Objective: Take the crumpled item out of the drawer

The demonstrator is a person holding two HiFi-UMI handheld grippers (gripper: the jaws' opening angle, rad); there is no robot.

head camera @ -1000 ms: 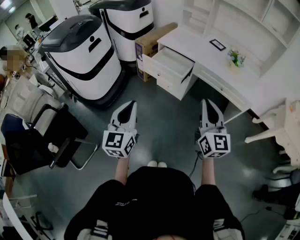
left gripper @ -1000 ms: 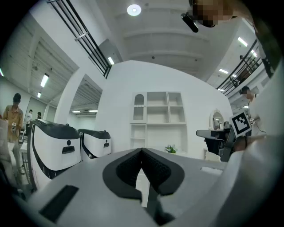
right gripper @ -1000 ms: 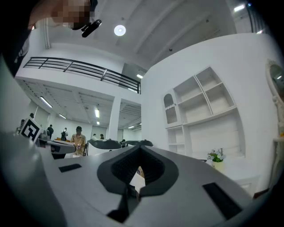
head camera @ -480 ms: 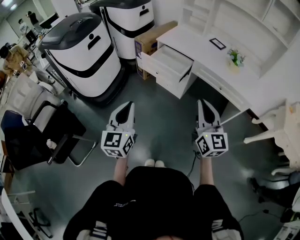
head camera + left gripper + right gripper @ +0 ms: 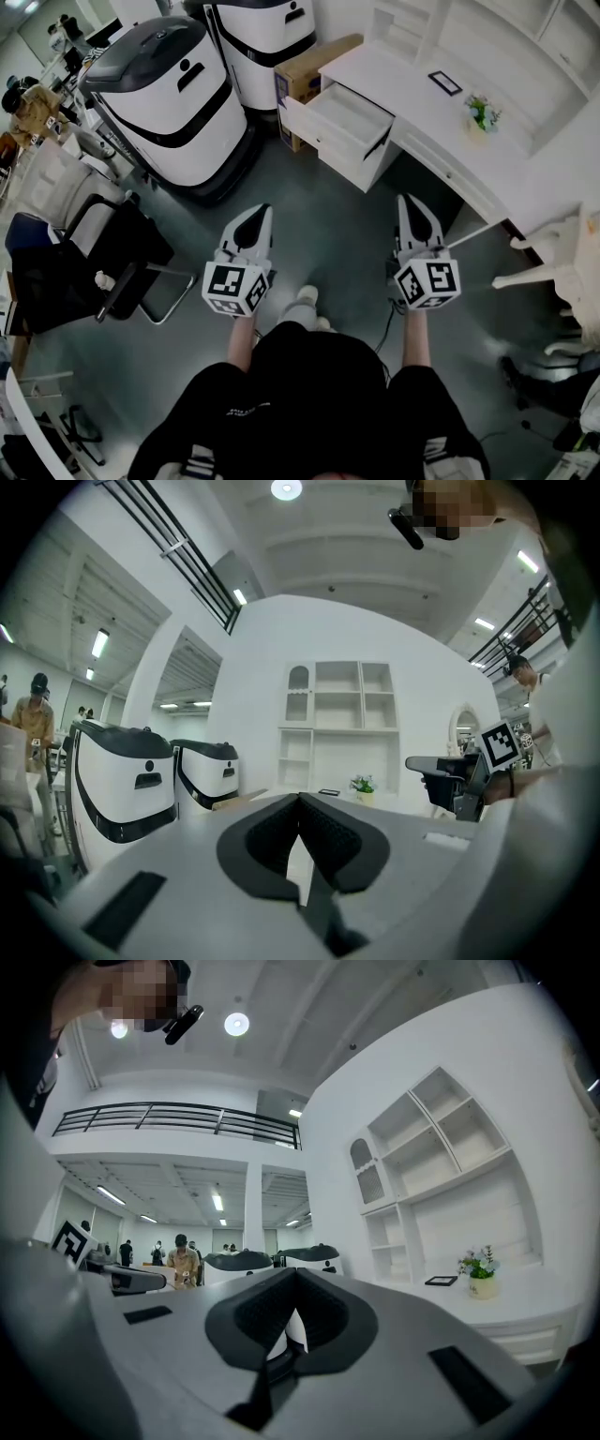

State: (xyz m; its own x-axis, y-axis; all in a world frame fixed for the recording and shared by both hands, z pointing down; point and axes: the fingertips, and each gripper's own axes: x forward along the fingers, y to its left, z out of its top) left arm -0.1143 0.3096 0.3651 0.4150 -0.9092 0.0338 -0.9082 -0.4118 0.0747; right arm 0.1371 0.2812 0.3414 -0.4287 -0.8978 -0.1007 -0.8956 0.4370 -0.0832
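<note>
The white desk [image 5: 422,103] stands at the far side with its top drawer [image 5: 323,127] pulled open. The drawer's inside looks plain white from here, and I make out no crumpled item in it. My left gripper [image 5: 261,208] [image 5: 300,801] hangs over the grey floor, well short of the drawer, jaws shut and empty. My right gripper [image 5: 407,200] [image 5: 295,1274] is level with it on the right, also shut on nothing. Both point toward the desk.
Two large white-and-black machines [image 5: 169,94] [image 5: 267,37] stand left of the drawer, with a cardboard box [image 5: 305,75] against the desk's side. A black chair [image 5: 84,262] is at the left, a white chair [image 5: 562,262] at the right. A small plant [image 5: 483,112] and frame [image 5: 445,82] sit on the desk.
One of the person's feet has stepped forward between the two grippers. Both grippers keep their pose and stay shut. The desk and drawer have shifted slightly in the head view.
</note>
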